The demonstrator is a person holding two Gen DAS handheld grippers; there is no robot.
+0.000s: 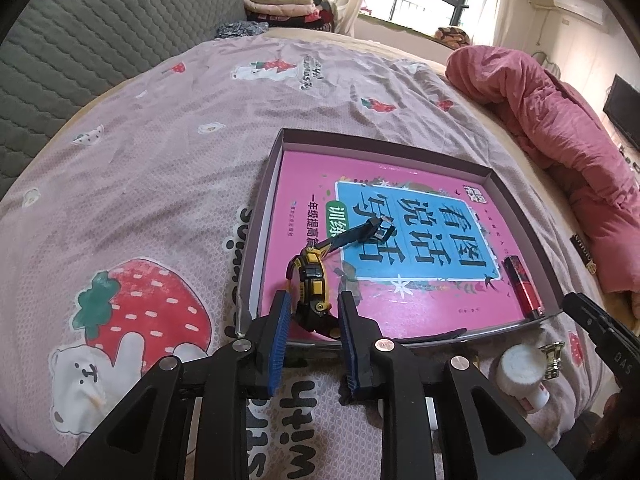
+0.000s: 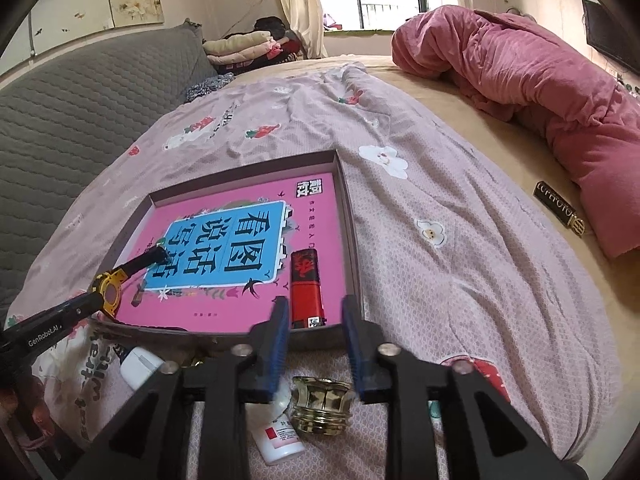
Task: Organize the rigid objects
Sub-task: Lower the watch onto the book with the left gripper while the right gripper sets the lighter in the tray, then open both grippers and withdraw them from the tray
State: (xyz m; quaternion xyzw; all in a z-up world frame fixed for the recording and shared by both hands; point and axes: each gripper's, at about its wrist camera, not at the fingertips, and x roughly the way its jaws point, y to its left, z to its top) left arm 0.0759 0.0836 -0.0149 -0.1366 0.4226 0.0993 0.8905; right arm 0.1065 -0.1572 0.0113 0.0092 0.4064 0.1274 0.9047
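Left hand-held gripper (image 1: 312,312) pinches the yellow-black wristwatch (image 1: 314,284) just inside the tray's (image 1: 256,216) near wall, over the pink book (image 1: 420,308). Right hand-held gripper (image 2: 316,316) stands open; red lighter (image 2: 306,288) lies free just ahead between its pads. Best to lower the watch flat, then release.

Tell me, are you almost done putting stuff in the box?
Not quite. Done: the lighter lies in the box. In hand: the left gripper holds the watch down in the box; the right gripper is open. Left: the bottle, gold cap and black case lie on the bed.
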